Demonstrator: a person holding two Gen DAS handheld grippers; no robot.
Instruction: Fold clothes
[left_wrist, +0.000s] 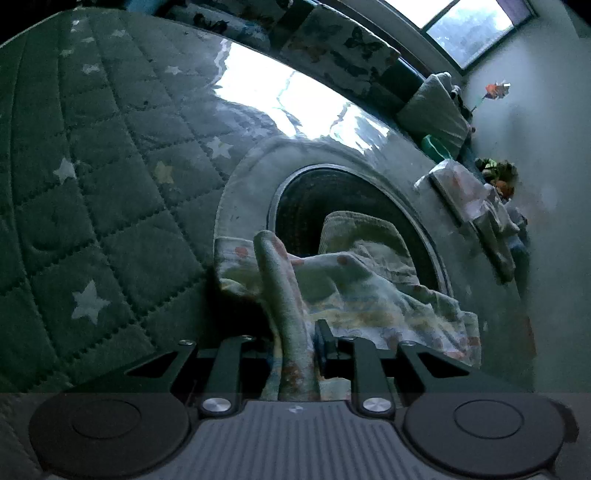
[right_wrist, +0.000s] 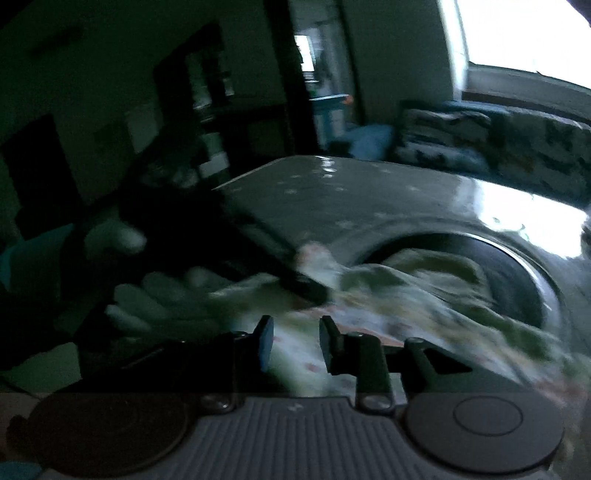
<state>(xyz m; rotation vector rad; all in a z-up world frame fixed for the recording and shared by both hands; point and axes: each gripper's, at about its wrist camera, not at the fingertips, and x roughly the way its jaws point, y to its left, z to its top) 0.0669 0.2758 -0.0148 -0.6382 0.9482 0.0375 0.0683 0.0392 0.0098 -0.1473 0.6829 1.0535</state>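
Observation:
A pale garment with orange and yellow print (left_wrist: 351, 288) spills from a round dark basket (left_wrist: 295, 199) sunk in a grey mat. My left gripper (left_wrist: 295, 354) is shut on a rolled fold of this garment, which rises between the fingers. A ribbed pale cloth (left_wrist: 354, 229) lies in the basket behind it. In the blurred right wrist view the same garment (right_wrist: 406, 302) spreads out of the basket (right_wrist: 517, 266). My right gripper (right_wrist: 295, 343) is open, just above the garment's near edge. The left gripper (right_wrist: 291, 269) and a gloved hand (right_wrist: 147, 302) show at the left there.
A green quilted mat with stars (left_wrist: 92, 166) lies at the left. A glossy surface (left_wrist: 295, 99) reflects window light. Folded clothes (left_wrist: 476, 199) are stacked at the right by a wall. Butterfly-print cushions (right_wrist: 498, 144) line the back. A dark doorway (right_wrist: 314, 74) is behind.

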